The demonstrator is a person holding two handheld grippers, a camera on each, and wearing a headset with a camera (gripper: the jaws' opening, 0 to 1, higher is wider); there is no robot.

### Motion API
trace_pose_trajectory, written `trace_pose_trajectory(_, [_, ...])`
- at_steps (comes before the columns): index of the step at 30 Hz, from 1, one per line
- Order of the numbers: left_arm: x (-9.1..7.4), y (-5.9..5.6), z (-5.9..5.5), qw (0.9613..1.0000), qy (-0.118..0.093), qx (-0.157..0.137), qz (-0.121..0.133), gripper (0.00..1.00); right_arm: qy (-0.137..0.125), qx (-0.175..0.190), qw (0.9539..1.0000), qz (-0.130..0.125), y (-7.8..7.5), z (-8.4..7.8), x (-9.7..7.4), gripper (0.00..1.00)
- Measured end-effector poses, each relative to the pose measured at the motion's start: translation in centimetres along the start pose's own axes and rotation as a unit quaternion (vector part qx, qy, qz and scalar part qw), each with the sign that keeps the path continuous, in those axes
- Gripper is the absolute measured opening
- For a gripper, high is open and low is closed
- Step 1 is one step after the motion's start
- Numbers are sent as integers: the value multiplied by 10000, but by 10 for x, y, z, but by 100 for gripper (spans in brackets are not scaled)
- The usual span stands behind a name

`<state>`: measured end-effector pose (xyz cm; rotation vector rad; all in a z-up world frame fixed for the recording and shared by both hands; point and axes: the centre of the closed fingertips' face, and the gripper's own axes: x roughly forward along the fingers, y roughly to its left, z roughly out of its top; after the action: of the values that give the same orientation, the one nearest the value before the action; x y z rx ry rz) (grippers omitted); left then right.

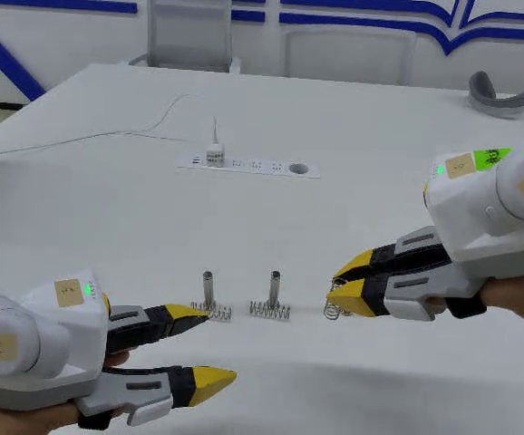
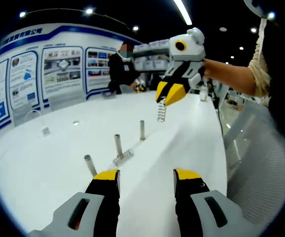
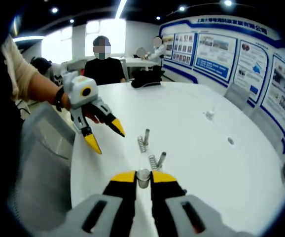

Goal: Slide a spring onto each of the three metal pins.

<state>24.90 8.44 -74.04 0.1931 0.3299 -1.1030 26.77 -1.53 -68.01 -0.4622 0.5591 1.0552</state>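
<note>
Held spring (image 1: 334, 306): pinched at its top end by the right gripper (image 1: 334, 285), whose jaws are nearly closed on it. It hangs low over the table, right of the middle pin (image 1: 275, 287).
Left spring (image 1: 213, 314): lies flat at the foot of the left pin (image 1: 208, 287).
Middle spring (image 1: 269, 311): lies flat at the foot of the middle pin.
Third pin (image 2: 142, 130): upright, below the held spring.
Left gripper (image 1: 220, 343): jaws wide apart and empty, far tip at the left spring.
Table (image 1: 380, 145): white, with a power strip (image 1: 248, 166) on the far side.

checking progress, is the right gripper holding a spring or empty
Holding one: the right gripper is shut on a spring hanging from its tips.
</note>
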Motion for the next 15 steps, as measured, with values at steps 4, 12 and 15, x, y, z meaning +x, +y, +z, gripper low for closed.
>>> trace_pose_trajectory(4, [-1, 1, -1, 10000, -8, -29, 38, 44, -29, 23, 9999, -108, -9, 1, -4, 12])
trace_pose_trajectory(12, [-4, 0, -4, 9999, 5, -75, 81, 44, -61, 94, 9991, -408, -32, 2, -12, 12])
trace_pose_trajectory(15, [-4, 0, -4, 9999, 1, -79, 95, 44, -46, 151, 9986, -507, -39, -1, -11, 12])
